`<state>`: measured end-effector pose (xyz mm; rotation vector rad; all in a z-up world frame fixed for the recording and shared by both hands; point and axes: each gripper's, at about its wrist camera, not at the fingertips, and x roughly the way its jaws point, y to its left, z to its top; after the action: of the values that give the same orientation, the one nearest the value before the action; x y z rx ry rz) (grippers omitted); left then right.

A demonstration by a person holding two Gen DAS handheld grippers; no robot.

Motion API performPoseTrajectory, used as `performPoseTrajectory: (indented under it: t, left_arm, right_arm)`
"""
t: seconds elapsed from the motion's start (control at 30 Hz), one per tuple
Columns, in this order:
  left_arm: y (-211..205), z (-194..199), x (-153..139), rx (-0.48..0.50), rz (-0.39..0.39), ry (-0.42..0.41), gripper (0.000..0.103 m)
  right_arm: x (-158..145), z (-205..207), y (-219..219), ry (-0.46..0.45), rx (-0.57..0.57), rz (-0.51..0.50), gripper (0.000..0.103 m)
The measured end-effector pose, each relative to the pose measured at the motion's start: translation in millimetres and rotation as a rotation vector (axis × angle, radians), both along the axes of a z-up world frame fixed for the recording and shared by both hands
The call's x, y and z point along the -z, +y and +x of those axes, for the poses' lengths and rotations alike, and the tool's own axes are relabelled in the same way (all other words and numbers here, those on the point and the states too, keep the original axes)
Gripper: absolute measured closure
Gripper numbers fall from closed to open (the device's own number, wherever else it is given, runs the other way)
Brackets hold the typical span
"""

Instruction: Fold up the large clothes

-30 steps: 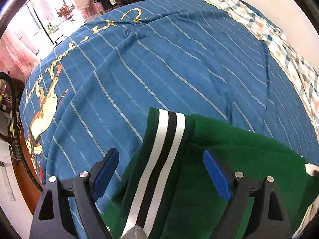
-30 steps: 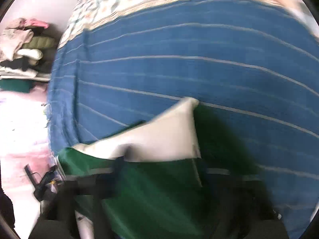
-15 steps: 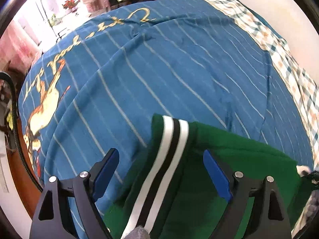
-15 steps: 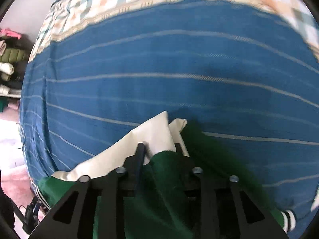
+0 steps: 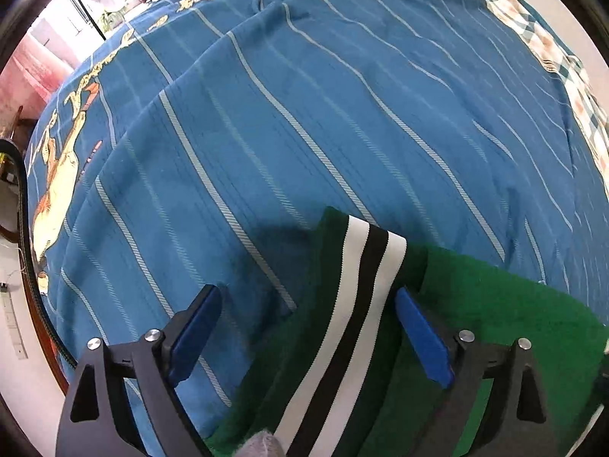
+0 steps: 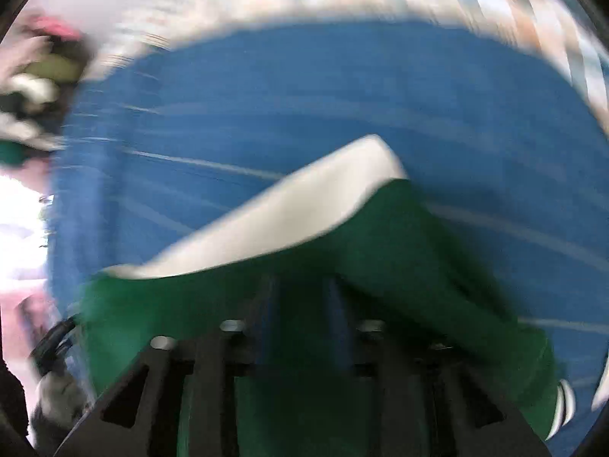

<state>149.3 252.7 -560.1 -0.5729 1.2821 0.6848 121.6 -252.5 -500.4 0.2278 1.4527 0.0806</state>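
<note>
- Since a second ago my left gripper (image 5: 304,327) has dropped closer to the bed; the blue bedspread with thin white stripes (image 5: 304,114) fills more of its view, and the ribbed band sits further up between its fingers.
- My right gripper (image 6: 300,304) swung hard, so its view is all motion blur now.
- Left gripper is spread wide, holding nothing. The green knit garment (image 5: 495,323) lies on the bedspread right under it, and the white-and-black striped ribbed band (image 5: 361,285) runs lengthwise between the blue finger pads (image 5: 422,335), pointing away from me.
- Right gripper looks pinched nearly closed on a lifted fold of the same green garment; the cream lining (image 6: 285,213) is flipped up ahead of it. Blur makes the exact grip hard to confirm.
- My guess: right gripper carries the fold, while the left is nearest that band and just needs to close.
</note>
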Motion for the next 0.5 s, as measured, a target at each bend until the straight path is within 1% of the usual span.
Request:
performPoseTrajectory:
  t: [0.03, 0.07, 0.1, 0.13, 0.17, 0.2, 0.23, 0.27, 0.3, 0.33, 0.4, 0.43, 0.47, 0.5]
  left_arm:
    - [0.0, -2.7, -3.8, -0.008, -0.005, -0.009, 0.009]
    - [-0.7, -6.9, -9.7, -0.018, -0.022, -0.024, 0.009]
    - [-3.6, -16.9, -22.8, -0.03, -0.052, -0.066, 0.009]
    - [-6.0, -26.2, -34.9, -0.036, -0.067, -0.104, 0.009]
    - [-11.1, -43.1, -53.3, -0.051, -0.079, -0.151, 0.009]
    - [-17.7, -62.8, -69.2, -0.077, -0.091, -0.189, 0.009]
    - [-23.9, -80.3, -80.3, -0.099, -0.102, -0.214, 0.009]
    - [-32.8, -103.3, -91.4, -0.133, -0.111, -0.231, 0.009]
    - [-39.6, -119.9, -97.5, -0.161, -0.12, -0.237, 0.009]
    - [-48.8, -144.0, -99.8, -0.196, -0.14, -0.243, 0.009]
    - [-64.2, -184.5, -88.2, -0.276, -0.203, -0.244, 0.009]
    - [-70.5, -195.6, -81.2, -0.312, -0.24, -0.258, 0.009]
    - [-77.3, -207.7, -68.3, -0.353, -0.286, -0.27, 0.009]
    - [-84.1, -221.1, -48.1, -0.416, -0.363, -0.296, 0.01]
  right_arm:
    - [17.1, 8.1, -8.0, 0.021, 0.031, 0.037, 0.097]
    - [24.3, 15.2, -13.7, 0.036, 0.056, 0.074, 0.097]
    - [25.2, 21.1, -19.0, 0.064, 0.089, 0.104, 0.097]
    - [22.8, 25.6, -23.8, 0.106, 0.129, 0.135, 0.091]
    - [17.8, 26.7, -25.0, 0.114, 0.143, 0.161, 0.087]
    - [7.2, 23.9, -25.1, 0.097, 0.136, 0.175, 0.084]
    - [-5.2, 17.3, -23.3, 0.065, 0.109, 0.167, 0.071]
    - [-14.4, 10.5, -23.9, 0.047, 0.086, 0.154, 0.056]
    - [-23.8, 1.0, -20.2, 0.027, 0.052, 0.134, 0.049]
    - [-32.4, -12.3, -16.7, 0.008, 0.012, 0.112, 0.041]
    - [-48.2, -40.8, -8.5, -0.004, -0.052, 0.086, 0.04]
    - [-48.9, -53.2, -6.1, 0.004, -0.067, 0.086, 0.04]
    - [-48.3, -64.1, -4.4, 0.015, -0.075, 0.087, 0.04]
    - [-45.7, -77.6, -2.7, 0.029, -0.076, 0.092, 0.04]
